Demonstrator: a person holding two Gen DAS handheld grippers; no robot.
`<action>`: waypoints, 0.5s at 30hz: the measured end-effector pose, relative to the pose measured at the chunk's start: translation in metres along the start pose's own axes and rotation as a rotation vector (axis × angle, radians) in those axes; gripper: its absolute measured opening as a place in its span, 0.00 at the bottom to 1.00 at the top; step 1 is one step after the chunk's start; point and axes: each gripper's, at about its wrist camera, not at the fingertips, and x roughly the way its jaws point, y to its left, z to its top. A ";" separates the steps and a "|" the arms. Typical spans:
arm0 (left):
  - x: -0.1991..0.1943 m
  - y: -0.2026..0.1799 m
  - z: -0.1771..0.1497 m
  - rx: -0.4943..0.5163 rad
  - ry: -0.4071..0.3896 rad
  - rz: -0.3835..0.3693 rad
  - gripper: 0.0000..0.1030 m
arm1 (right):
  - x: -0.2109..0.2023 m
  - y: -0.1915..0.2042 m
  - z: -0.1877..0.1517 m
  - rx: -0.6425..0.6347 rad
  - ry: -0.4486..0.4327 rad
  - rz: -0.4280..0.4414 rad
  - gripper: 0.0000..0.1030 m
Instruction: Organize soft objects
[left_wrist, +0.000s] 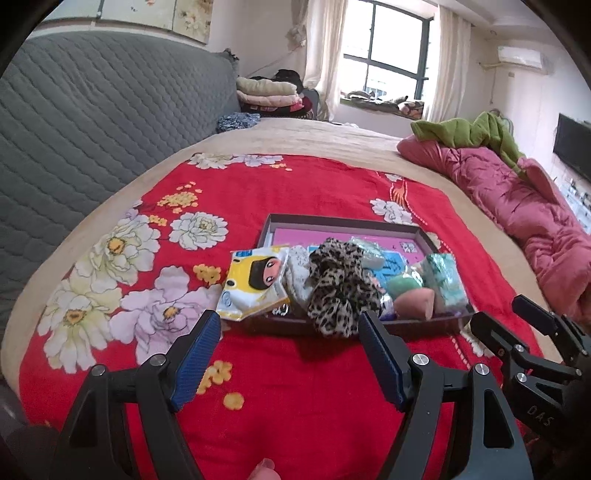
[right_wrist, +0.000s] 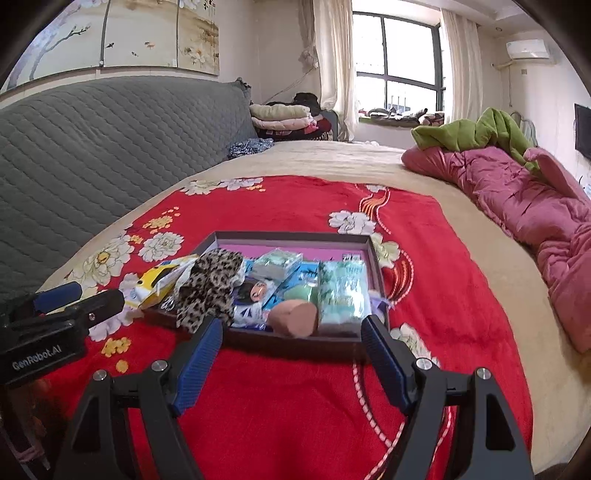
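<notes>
A shallow dark tray (left_wrist: 373, 324) with a pink floor sits on a red flowered blanket (left_wrist: 295, 192) spread over a bed. The soft objects lie in and on this tray.

Contents of the tray, left to right in the left wrist view:
- A yellow and white tissue pack (left_wrist: 255, 282) with a cartoon face leans over the near left rim, partly outside the tray.
- A white patterned cloth (left_wrist: 297, 273) lies just beside the pack.
- A leopard-print scrunchie (left_wrist: 338, 291) drapes over the near rim, its lower end hanging outside onto the blanket.
- A green sponge (left_wrist: 404, 286) and a pinkish-tan sponge (left_wrist: 415, 304) touch each other near the right near corner.
- A teal wrapped pack (left_wrist: 445, 282) stands against the right wall.
- A smaller clear-wrapped pack (right_wrist: 277, 264) lies farther back, seen in the right wrist view.

The left tool (left_wrist: 290, 354) hovers above the blanket just short of the near rim. Its blue pads (left_wrist: 194, 362) stand wide apart and hold nothing; the scrunchie lies between them farther out.

The right tool (right_wrist: 291, 356) hovers near the tray's near rim, to the right of the left tool. Its pads (right_wrist: 386, 365) are also spread wide and hold nothing; the pinkish-tan sponge (right_wrist: 293, 317) lies ahead of the gap.

A pink quilt (right_wrist: 517, 199) and a green blanket (right_wrist: 469, 134) lie along the far right side of the bed. A grey quilted headboard (left_wrist: 92, 118) runs along the left.
</notes>
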 end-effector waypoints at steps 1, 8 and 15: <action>-0.002 -0.001 -0.002 0.007 0.001 0.007 0.76 | -0.002 0.000 -0.003 0.003 0.007 0.008 0.75; -0.012 -0.004 -0.017 0.014 0.030 0.020 0.76 | -0.013 0.004 -0.017 -0.011 0.028 -0.001 0.75; -0.009 -0.004 -0.034 0.003 0.082 0.036 0.76 | -0.019 0.002 -0.027 0.007 0.036 -0.005 0.75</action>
